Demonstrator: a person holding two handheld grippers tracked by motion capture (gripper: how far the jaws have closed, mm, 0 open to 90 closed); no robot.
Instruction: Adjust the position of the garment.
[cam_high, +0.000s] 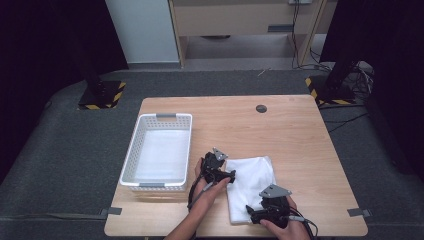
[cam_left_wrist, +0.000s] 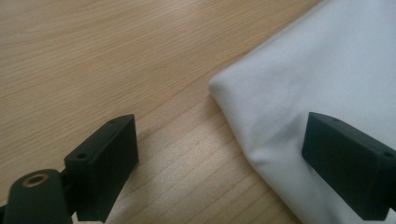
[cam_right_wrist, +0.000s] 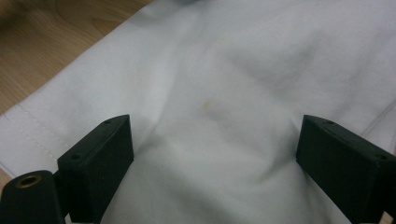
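Nearest the person's edge of the table (cam_high: 300, 125), the right gripper (cam_high: 252, 212) rests low on the near part of a folded white cloth (cam_high: 250, 182), its jaws spread wide with cloth bulging between them but the pads not pressing it; in the right gripper view a stitched hem runs along the cloth's edge toward bare wood. Just beyond, the left gripper (cam_high: 231, 175) sits at the cloth's left side, jaws also wide apart, one over bare wood and the other over the cloth's rounded folded corner, nothing pinched. The cloth lies flat on the near middle of the table, close to the front edge, with open wood to its right and beyond it. Left of the left gripper, near but apart, stands a white slatted basket (cam_high: 131, 152) with grey handles, the one obstacle on that side. Farther back, a small dark round cap (cam_high: 261, 108) sits in the tabletop. No readable writing shows anywhere.
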